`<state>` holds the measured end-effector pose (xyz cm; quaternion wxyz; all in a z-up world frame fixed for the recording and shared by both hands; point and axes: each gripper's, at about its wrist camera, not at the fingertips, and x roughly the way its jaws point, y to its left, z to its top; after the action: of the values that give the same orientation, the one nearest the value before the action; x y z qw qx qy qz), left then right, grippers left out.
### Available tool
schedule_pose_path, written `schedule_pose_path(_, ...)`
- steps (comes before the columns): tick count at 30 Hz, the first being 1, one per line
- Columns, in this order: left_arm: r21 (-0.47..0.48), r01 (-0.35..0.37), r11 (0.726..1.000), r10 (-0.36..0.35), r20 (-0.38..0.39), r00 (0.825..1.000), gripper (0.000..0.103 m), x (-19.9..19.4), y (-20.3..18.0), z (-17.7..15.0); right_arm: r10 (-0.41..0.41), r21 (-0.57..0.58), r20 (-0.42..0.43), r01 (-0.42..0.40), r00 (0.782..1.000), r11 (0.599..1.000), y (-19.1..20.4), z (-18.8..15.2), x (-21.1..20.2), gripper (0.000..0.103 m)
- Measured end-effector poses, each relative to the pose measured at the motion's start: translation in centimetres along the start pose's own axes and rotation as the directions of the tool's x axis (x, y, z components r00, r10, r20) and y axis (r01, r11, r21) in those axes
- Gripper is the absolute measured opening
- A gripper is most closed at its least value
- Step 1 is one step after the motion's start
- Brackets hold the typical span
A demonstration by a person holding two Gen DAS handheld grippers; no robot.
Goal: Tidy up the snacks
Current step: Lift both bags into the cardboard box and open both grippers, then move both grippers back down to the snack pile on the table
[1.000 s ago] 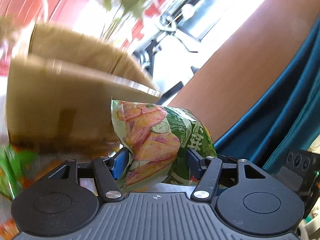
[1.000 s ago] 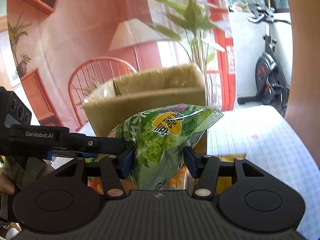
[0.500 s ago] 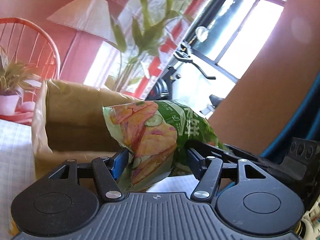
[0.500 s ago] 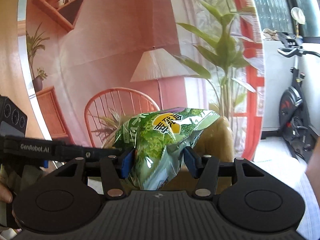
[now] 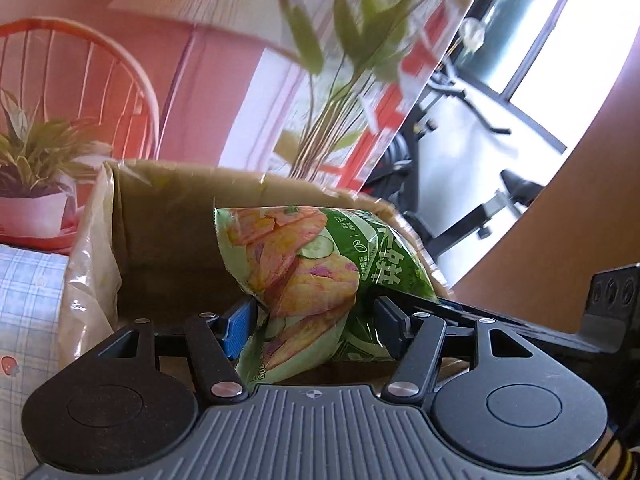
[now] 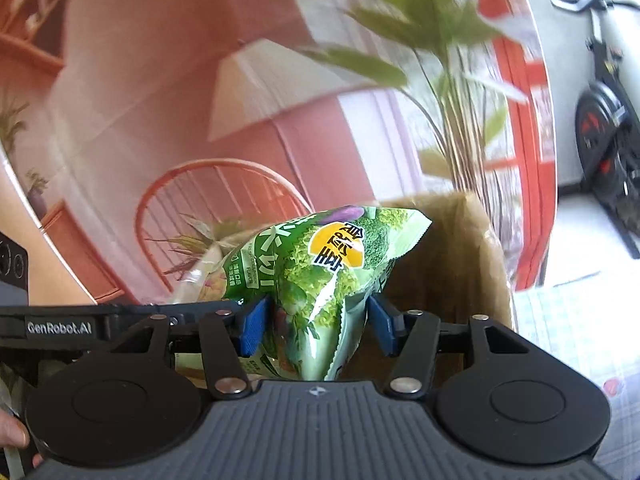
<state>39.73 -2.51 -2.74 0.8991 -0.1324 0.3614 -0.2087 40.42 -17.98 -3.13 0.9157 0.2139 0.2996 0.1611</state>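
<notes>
My left gripper (image 5: 314, 330) is shut on one end of a green chip bag (image 5: 308, 276) printed with orange chips. My right gripper (image 6: 316, 328) is shut on the other end of the same green chip bag (image 6: 320, 276), where a yellow logo shows. Both hold the bag over the open top of a brown cardboard box (image 5: 168, 216), which also shows in the right wrist view (image 6: 452, 264). The right gripper's body (image 5: 560, 332) shows at the right of the left wrist view. The left gripper's body (image 6: 100, 324) shows at the left of the right wrist view.
The box stands on a table with a pale checked cloth (image 5: 24, 304). A potted plant in a pink pot (image 5: 36, 196), an orange wire chair (image 6: 224, 204) and a tall leafy plant (image 5: 340, 92) stand behind it. An exercise bike (image 6: 608, 120) is at the far right.
Both grippers have lifted the bag and carried it forward, from in front of the box's side to above its open top. The grips have not changed.
</notes>
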Motion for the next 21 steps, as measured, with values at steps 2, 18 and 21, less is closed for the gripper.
schedule_pose_path(2,0.008,-0.015,1.000,0.016,-0.011,1.000,0.066,0.9,0.1,-0.2,-0.012,0.026,-0.019,0.012,1.000,1.000,-0.7,-0.3,0.8,0.057)
schedule_pose_path(18,0.264,-0.161,0.951,0.118,0.171,0.978,0.075,-8.6,-1.2,-3.6,-0.071,-0.104,0.071,0.078,0.995,0.992,2.6,-4.2,-4.8,0.060)
schedule_pose_path(21,0.281,-0.167,0.945,0.114,0.196,0.974,0.079,-11.5,-0.7,-5.5,-0.067,-0.147,0.107,0.082,0.992,0.986,4.0,-6.1,-7.0,0.067)
